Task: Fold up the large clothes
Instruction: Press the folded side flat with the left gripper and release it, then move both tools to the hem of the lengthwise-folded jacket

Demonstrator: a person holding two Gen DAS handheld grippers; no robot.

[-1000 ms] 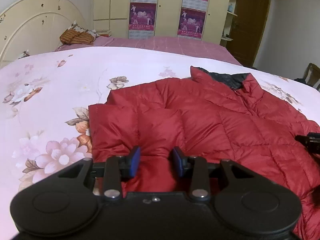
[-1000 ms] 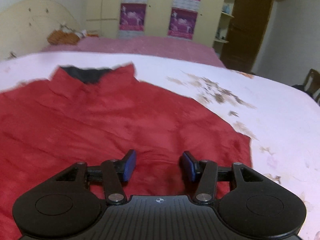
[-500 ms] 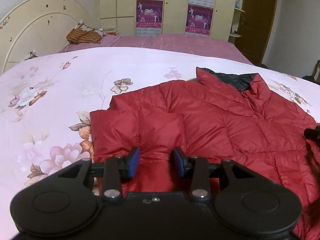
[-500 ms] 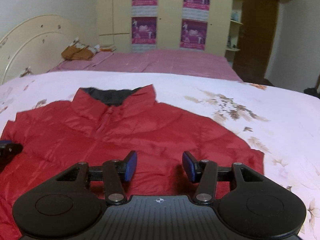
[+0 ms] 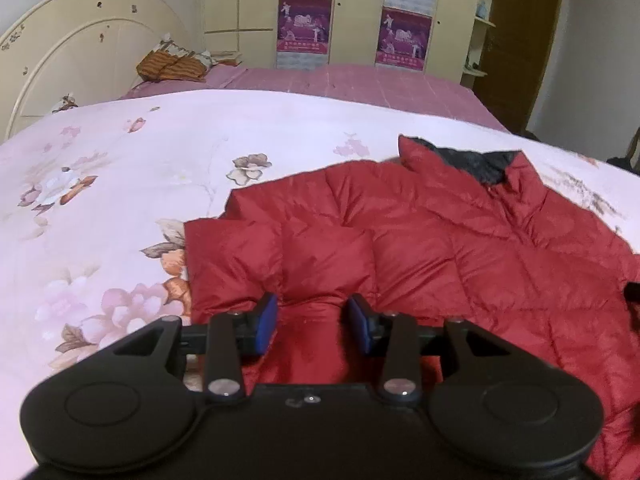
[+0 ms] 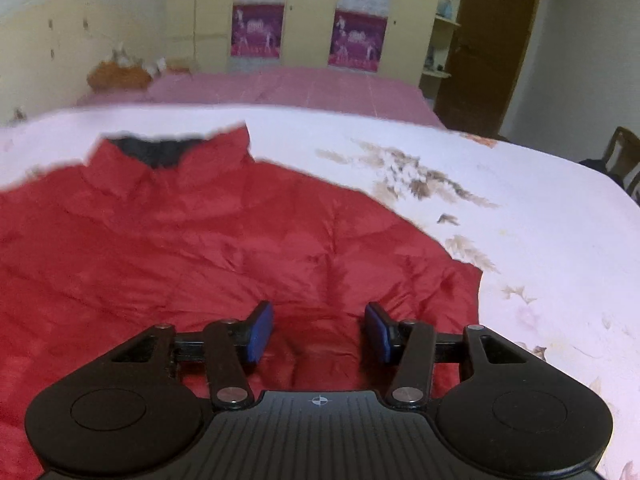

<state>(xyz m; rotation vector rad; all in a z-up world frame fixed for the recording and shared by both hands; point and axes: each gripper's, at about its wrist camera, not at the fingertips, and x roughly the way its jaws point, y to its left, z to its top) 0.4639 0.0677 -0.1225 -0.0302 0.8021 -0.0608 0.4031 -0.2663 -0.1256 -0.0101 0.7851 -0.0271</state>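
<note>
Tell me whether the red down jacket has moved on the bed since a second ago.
No. In the left wrist view the red down jacket keeps its left edge beside the same printed flower on the floral quilt; only the camera shifted.

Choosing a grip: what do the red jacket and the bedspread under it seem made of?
Red jacket: likely shiny nylon-type shell, padded; quilted puffy panels with faint sheen. Collar lining: dark, maybe fleecy. Bedspread: matte printed fabric, probably cotton, floral pattern.

A red quilted down jacket (image 5: pixel 420 248) lies spread on a bed's pink floral quilt (image 5: pixel 120 184), collar away. Behind the bed stand a cream headboard (image 5: pixel 80 56) and a cream wardrobe (image 5: pixel 352 12).
</note>
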